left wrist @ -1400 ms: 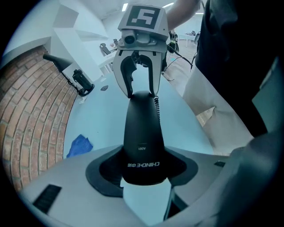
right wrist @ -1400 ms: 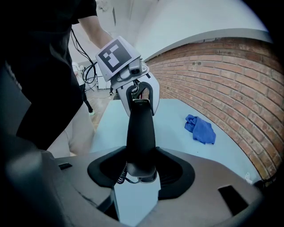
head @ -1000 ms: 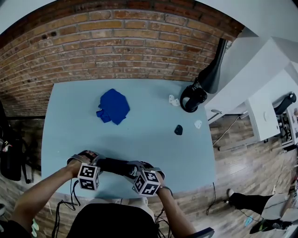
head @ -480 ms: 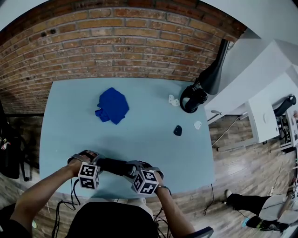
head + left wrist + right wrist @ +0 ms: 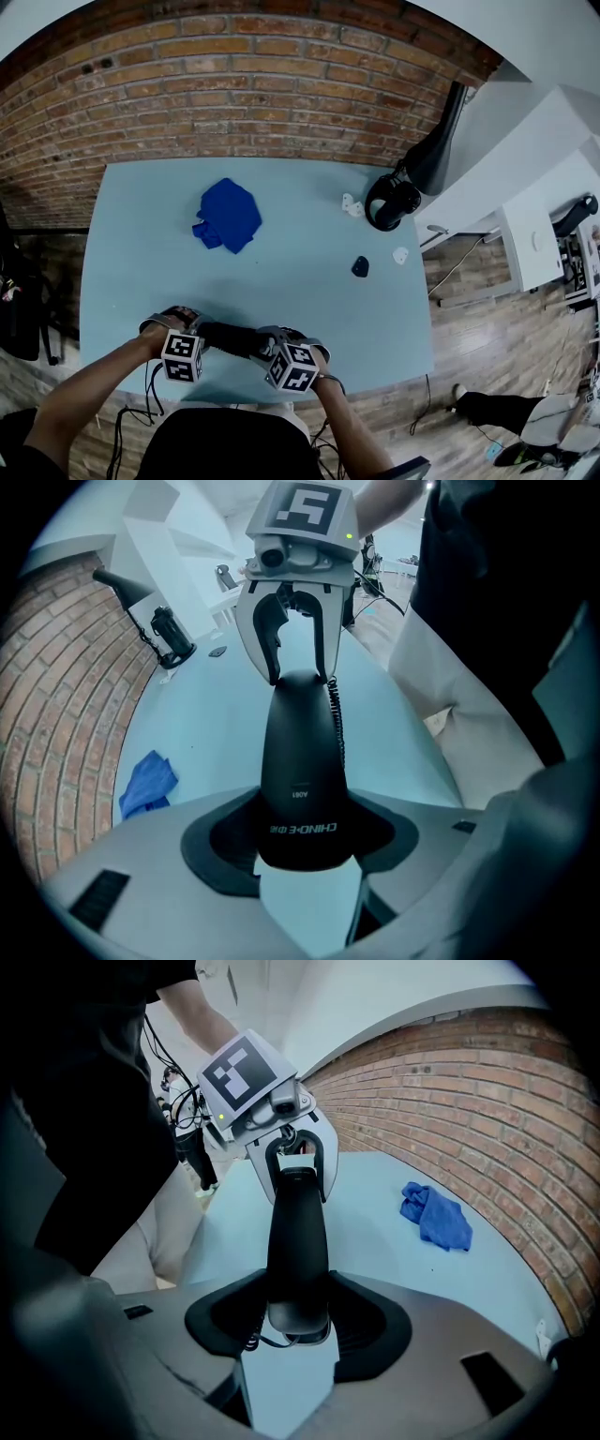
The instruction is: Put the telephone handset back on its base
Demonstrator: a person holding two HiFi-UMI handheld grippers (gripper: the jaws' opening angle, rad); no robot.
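both grippers are on the telephone handset (image 5: 230,336) here, one at each end, and it spans level between them right at the near edge of the light blue table (image 5: 309,291), a little left of that edge's middle. left gripper (image 5: 305,841) has its jaws partway closed with the dark pads pressed on either side of the broad black end, the end with pale print on it. right gripper (image 5: 298,1321) is likewise partway closed, clamped on the opposite end, where the coiled cord (image 5: 335,714) comes off and trails down. in each gripper view the other gripper shows at the far end of the handset, straddling it. whether the handset touches the tabletop or sits just above it, can't tell. out on the table, a crumpled blue cloth (image 5: 228,214) lies toward the far left. a black rounded thing (image 5: 392,202) sits at the far right corner, and two small white bits (image 5: 350,202) lie just beside it. a small dark piece (image 5: 360,267) and another white bit (image 5: 400,254) lie near the right edge. a brick wall (image 5: 234,94) runs behind the far edge.
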